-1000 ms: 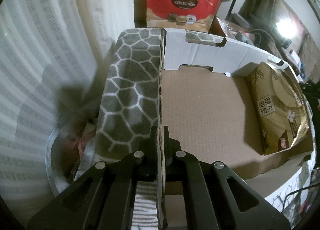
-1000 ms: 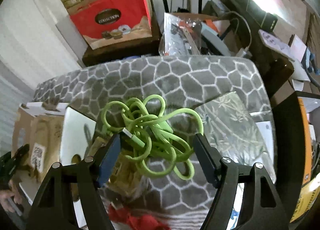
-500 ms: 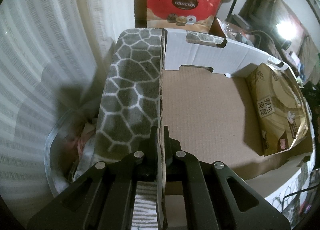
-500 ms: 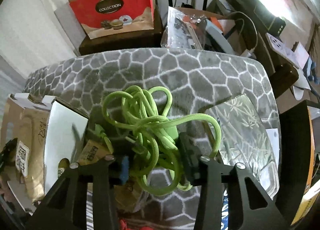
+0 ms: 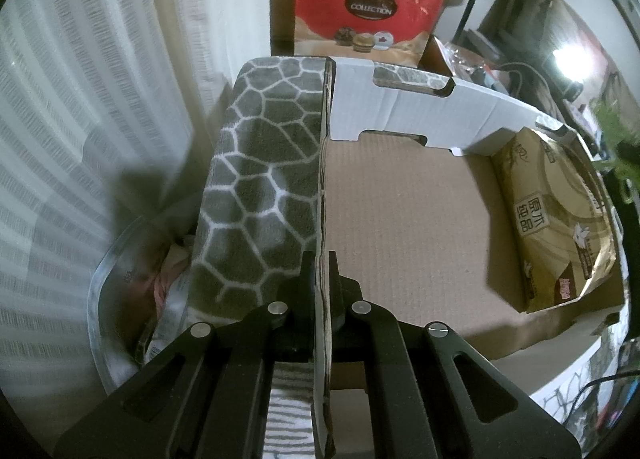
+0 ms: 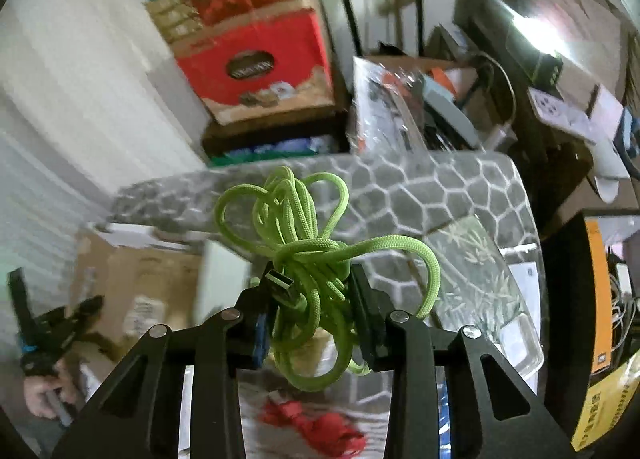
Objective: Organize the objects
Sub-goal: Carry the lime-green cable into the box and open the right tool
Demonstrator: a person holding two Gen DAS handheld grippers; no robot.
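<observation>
Left claw (image 5: 320, 283) is clamped on the near end of the left wall of a cardboard box (image 5: 400, 227), one finger inside and one outside. This box sits on a grey patterned blanket (image 5: 260, 179), with a brown tissue pack (image 5: 556, 227) leaning against its right wall and most of the floor bare. If the pinch twists, the thin wall could crease or the box could slide off the soft blanket toward the clear tub (image 5: 120, 299) at the left.

Right claw (image 6: 312, 299), seen from its own camera, is closed on a bundle of green cable (image 6: 308, 259), held in the air above the blanket, with the box lower left. Loose loops hang below and to the right of the fingers, and a metal plug (image 6: 280, 283) sticks out at the left. A dangling loop could catch on the box rim, or the bundle could slip, since only its knotted middle is squeezed. A red thing (image 6: 316, 423) lies below.
</observation>
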